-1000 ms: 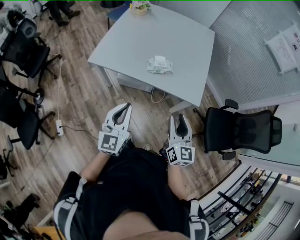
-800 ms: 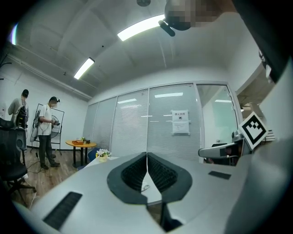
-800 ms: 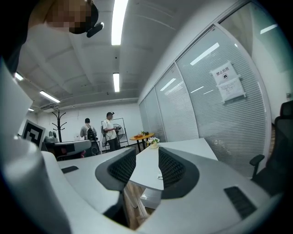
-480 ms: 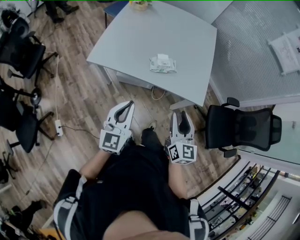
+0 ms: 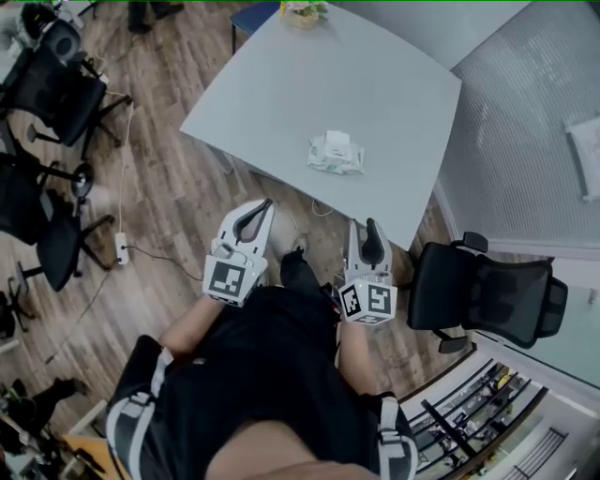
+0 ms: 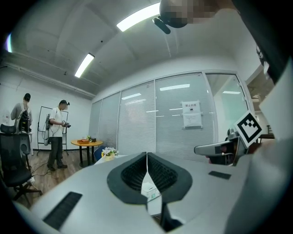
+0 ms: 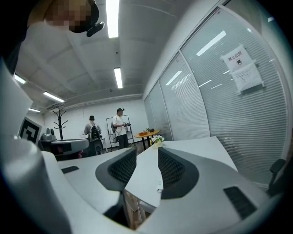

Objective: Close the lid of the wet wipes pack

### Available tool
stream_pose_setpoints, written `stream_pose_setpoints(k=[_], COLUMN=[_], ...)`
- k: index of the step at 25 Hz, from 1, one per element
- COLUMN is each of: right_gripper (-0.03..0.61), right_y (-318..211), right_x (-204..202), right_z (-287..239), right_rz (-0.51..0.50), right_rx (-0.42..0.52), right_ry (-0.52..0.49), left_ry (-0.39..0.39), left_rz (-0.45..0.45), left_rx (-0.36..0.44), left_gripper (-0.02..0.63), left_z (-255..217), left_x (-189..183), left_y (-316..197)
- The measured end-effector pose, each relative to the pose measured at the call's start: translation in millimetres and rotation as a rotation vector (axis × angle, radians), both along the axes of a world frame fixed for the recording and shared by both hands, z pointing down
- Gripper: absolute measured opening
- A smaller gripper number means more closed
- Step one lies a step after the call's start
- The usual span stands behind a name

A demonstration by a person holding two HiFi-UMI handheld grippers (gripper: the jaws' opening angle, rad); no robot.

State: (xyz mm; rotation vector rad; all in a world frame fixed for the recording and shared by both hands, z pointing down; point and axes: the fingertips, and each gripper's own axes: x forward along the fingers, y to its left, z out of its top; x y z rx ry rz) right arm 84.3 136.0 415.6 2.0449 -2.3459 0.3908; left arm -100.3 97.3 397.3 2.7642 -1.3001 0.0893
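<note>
The wet wipes pack [image 5: 336, 155] lies on the grey table [image 5: 309, 84] near its front edge, with its white lid standing up. Through the gap of the left gripper's jaws the pack [image 6: 150, 189] also shows. My left gripper [image 5: 259, 212] hovers over the floor short of the table, its tips together and nothing held [image 6: 146, 154]. My right gripper [image 5: 369, 231] is beside it, just short of the table's corner. Its jaws [image 7: 146, 153] stand apart and are closing, with only the distant tabletop seen between them.
A black office chair [image 5: 487, 291] stands right of the right gripper. More chairs [image 5: 47, 94] and a power strip [image 5: 120, 248] with cables are on the wooden floor at left. A flower pot [image 5: 302, 11] sits at the table's far edge. People [image 6: 57, 137] stand far off.
Both grippers have moved forward toward the table. The table and the pack now sit lower and nearer in the head view. The office chair has slid down the picture.
</note>
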Motion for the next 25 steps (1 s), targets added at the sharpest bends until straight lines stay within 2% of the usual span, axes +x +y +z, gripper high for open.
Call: stream_pose_setpoints(k=[6,10,17,21,25], right_gripper=[0.166,0.166,0.166,0.166,0.166], right_y=[-77,-117,-170,-190,-216], right_x=[39,60,78,84,89], right_z=[0,15,54,72,84], right_rz=[-0.068,-0.125,-0.180,-0.182,-0.170], right_rx=[0.000,-0.024,-0.091,-0.121,-0.149], right_ry=[-0.007,0.018,0.030,0.028,0.036], left_ry=[-0.020,-0.098,-0.319,-0.381,-0.482], left_rz=[-0.054,-0.062,0.048,0.109,0.170], left_rx=[-0.009,-0.037,-0.089,-0.128,-0.196], left_gripper=[0.026,0.026,0.026,0.026,0.028], left_z=[3,22,82,120,172], left_x=[40,66,103,117,123], left_y=[-63,-91,-133,-158,-190])
